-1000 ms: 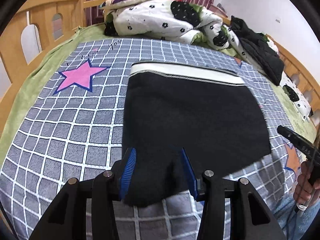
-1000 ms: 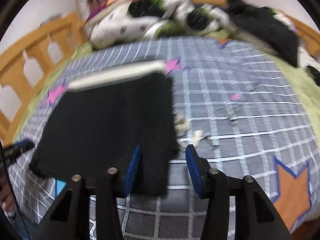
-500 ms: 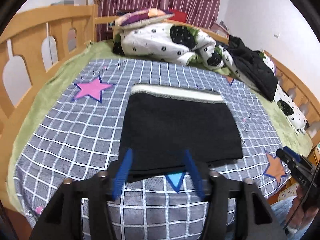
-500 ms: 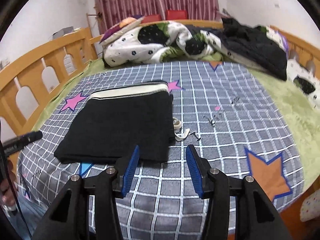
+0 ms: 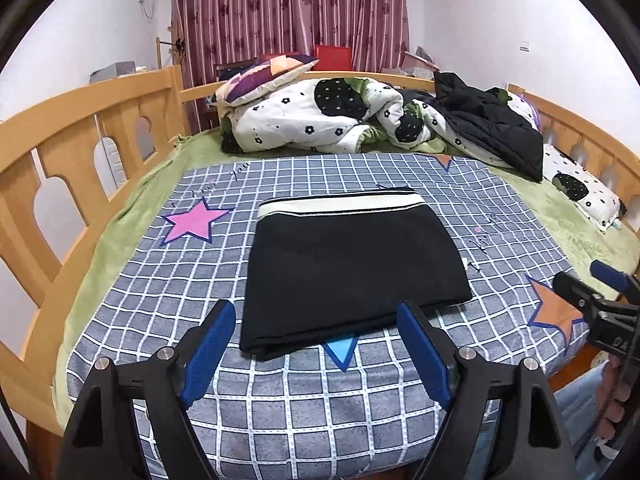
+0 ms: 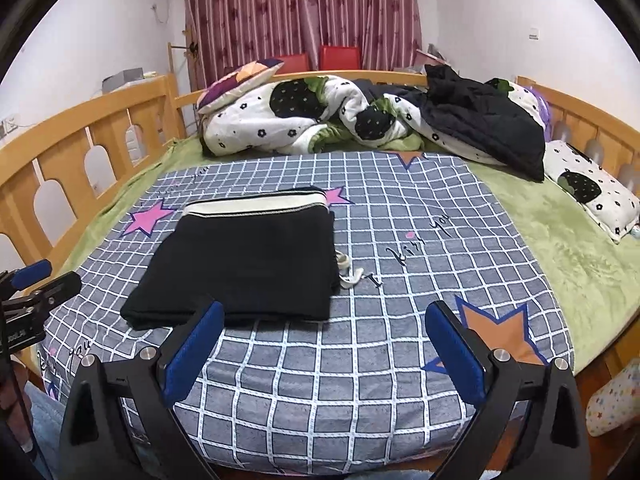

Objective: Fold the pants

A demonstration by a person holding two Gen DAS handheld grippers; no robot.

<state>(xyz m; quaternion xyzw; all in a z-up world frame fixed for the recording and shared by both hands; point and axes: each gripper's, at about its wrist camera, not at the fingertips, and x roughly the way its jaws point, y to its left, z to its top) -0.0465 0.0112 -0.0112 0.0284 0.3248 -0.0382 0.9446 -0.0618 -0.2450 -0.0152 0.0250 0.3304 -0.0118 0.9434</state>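
The black pants (image 5: 352,268) lie folded flat on the checked blanket (image 5: 320,396), cream waistband (image 5: 340,205) at 12 o'clock. A white drawstring (image 6: 349,270) pokes out at their 3 o'clock edge. Left gripper (image 5: 316,350) and right gripper (image 6: 320,352) both hover spread apart, holding nothing. Script on the blanket reads "you" (image 6: 440,226).

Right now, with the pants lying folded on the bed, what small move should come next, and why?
Probably none but to keep both grippers back: the pants lie in a compact folded rectangle, waistband at the far edge, and the left gripper and right gripper are open, holding nothing. At most, tuck the drawstring poking out.
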